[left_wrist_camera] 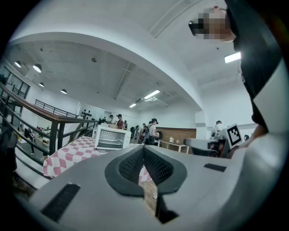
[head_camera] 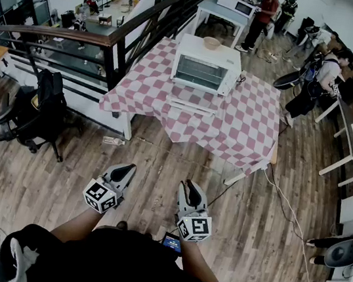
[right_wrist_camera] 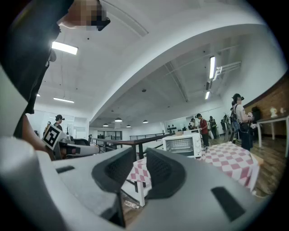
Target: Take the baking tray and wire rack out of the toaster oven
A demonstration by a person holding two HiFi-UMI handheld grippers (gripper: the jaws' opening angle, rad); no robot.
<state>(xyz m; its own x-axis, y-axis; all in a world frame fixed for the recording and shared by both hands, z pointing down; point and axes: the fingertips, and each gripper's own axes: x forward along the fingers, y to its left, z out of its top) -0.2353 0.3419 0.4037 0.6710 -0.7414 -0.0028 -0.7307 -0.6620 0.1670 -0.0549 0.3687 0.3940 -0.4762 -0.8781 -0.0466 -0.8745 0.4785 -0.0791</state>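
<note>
No extraction step is done: the toaster oven (head_camera: 205,65) stands on the checked bench (head_camera: 252,124), well apart from both grippers, with the baking tray and wire rack judged still inside; the left gripper (head_camera: 129,169) has its jaws together and empty, and the right gripper (head_camera: 190,186) has its jaws narrowly apart and empty.

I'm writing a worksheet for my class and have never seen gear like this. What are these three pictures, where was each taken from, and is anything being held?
A person carries a two-jawed tool in each hand. One picture looks down from a camera on the person's head. The other two come from cameras riding on the tools. The left hand-held gripper is shut and the right hand-held gripper is open. Both are empty. Ahead, a toaster oven stands on a checked-cloth table.
</note>
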